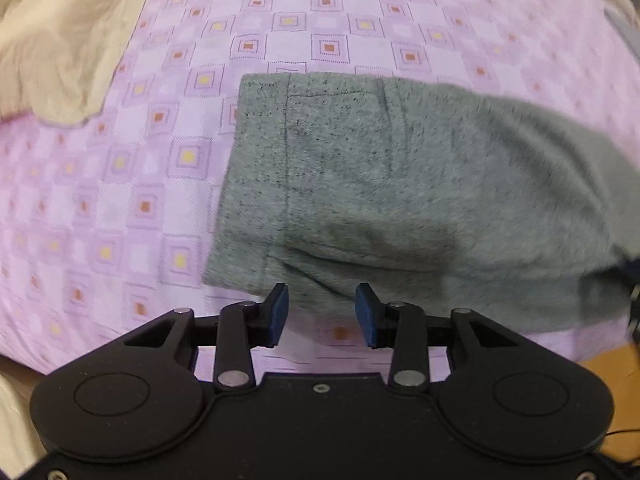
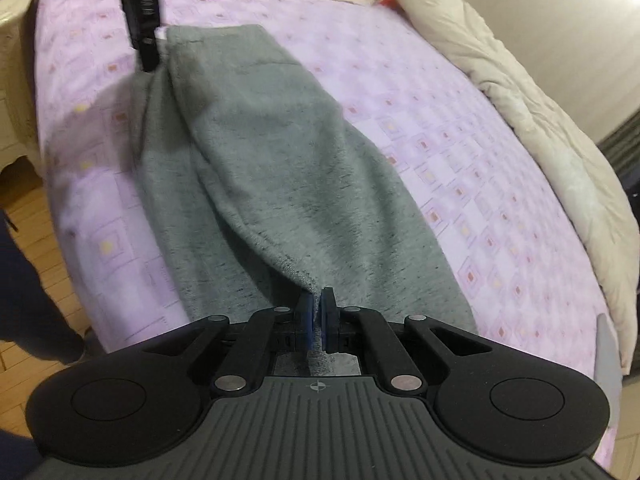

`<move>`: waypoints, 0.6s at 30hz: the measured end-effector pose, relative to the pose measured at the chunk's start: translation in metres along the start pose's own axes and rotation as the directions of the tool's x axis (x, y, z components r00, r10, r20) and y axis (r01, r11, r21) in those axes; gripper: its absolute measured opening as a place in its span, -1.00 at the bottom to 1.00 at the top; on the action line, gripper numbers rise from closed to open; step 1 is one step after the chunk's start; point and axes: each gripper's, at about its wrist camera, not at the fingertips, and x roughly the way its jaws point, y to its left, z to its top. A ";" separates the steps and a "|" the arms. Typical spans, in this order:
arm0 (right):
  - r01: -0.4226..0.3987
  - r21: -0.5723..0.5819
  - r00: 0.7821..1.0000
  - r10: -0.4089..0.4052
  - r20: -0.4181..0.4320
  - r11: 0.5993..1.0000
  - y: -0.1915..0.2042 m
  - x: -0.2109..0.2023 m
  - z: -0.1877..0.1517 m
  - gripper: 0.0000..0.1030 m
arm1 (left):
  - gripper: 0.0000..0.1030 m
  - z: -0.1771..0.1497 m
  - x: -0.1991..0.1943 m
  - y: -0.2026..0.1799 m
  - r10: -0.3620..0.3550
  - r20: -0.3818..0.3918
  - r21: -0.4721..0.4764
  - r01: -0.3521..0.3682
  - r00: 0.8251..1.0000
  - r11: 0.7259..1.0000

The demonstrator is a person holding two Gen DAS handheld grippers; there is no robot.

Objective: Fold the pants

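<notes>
Grey pants (image 2: pixel 256 152) on the bed (image 2: pixel 460 128): soft, floppy knit, grab edges imo. My right gripper (image 2: pixel 318 316) fingers pinch a fold, left gripper (image 1: pixel 322 312) fingers apart, empty.

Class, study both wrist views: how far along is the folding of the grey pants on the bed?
Done: the grey pants lie lengthwise on the pink bedsheet, one layer over another. In hand: the right hand-held gripper is shut on a fabric edge; the left hand-held gripper is open at the other end, with nothing between its pads. Left: folding the long strip crosswise into a compact stack.
</notes>
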 end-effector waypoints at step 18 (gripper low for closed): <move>-0.077 0.012 0.997 0.077 -0.028 0.997 0.016 0.001 0.007 -0.93 | 0.14 0.024 0.005 0.037 0.112 0.071 0.007 -0.112 0.991 0.994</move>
